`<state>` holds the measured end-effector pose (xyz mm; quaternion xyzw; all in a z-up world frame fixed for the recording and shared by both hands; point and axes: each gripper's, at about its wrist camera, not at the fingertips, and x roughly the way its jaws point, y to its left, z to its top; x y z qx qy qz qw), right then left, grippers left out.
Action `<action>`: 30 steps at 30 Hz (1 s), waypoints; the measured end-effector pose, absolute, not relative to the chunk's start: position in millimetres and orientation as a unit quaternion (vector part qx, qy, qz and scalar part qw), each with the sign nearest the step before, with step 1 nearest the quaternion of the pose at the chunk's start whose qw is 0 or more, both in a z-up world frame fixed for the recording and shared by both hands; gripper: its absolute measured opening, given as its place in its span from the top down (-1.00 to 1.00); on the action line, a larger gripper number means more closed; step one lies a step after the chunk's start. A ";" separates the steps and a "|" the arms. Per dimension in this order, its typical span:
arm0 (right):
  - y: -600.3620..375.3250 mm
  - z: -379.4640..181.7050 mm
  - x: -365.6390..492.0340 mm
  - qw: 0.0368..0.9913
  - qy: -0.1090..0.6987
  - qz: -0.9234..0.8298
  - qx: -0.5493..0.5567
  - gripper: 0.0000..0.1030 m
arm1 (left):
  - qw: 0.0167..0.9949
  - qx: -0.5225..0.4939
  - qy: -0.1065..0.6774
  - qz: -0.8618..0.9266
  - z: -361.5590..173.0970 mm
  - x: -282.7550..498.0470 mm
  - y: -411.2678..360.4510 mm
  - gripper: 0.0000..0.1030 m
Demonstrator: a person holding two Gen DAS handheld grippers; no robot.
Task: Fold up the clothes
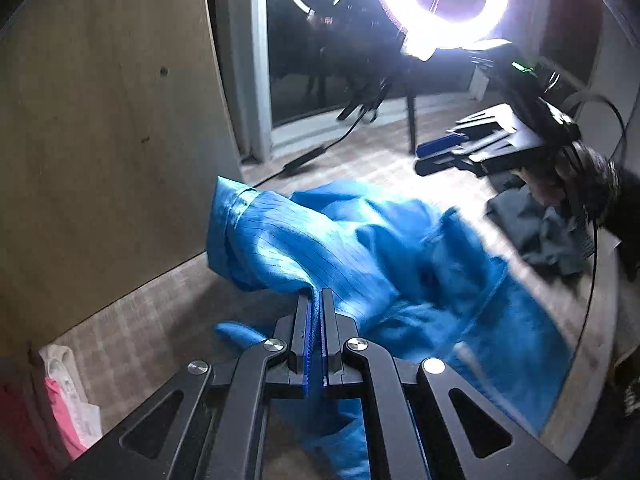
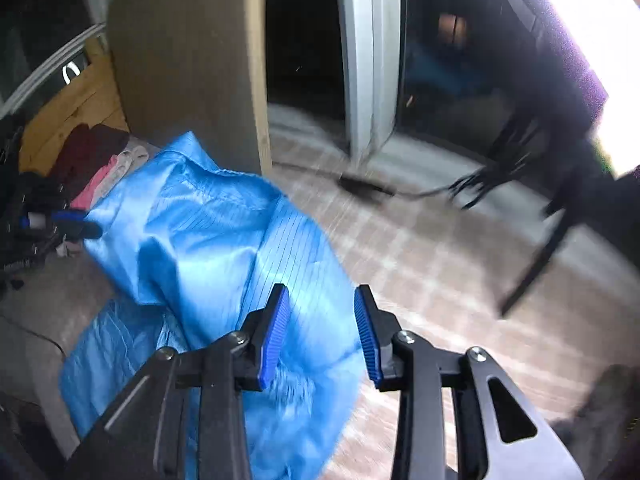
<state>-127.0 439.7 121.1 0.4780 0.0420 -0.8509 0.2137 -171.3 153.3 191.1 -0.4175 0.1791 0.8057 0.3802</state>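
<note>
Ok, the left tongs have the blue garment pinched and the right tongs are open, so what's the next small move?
Probably close the right tongs on the fold of the blue garment lying between them. The left tongs grip only one bunch of it, and the rest sags in a crumpled heap, so a second hold would likely let it be spread for folding.

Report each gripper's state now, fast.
Left gripper: shut on the blue garment.
Right gripper: open, fingers apart, gripping nothing.

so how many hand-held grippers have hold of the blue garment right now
1. The left hand-held gripper is shut on a fold of the blue garment, near its middle. The right hand-held gripper is open above the cloth, pads apart, gripping nothing.
</note>
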 end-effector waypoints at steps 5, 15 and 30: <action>424.8 78.2 -181.9 0.242 0.038 -0.825 0.509 0.33 | 0.371 -0.440 0.180 0.798 173.2 -187.9 160.1 0.95; 404.5 52.8 -197.4 0.336 0.027 -0.784 0.521 0.98 | 0.338 -0.464 0.208 0.792 140.3 -236.3 179.0 0.94; 433.1 209.8 42.8 0.281 0.068 -0.902 0.322 0.98 | 0.410 -0.388 0.187 0.804 230.7 -67.5 117.8 0.93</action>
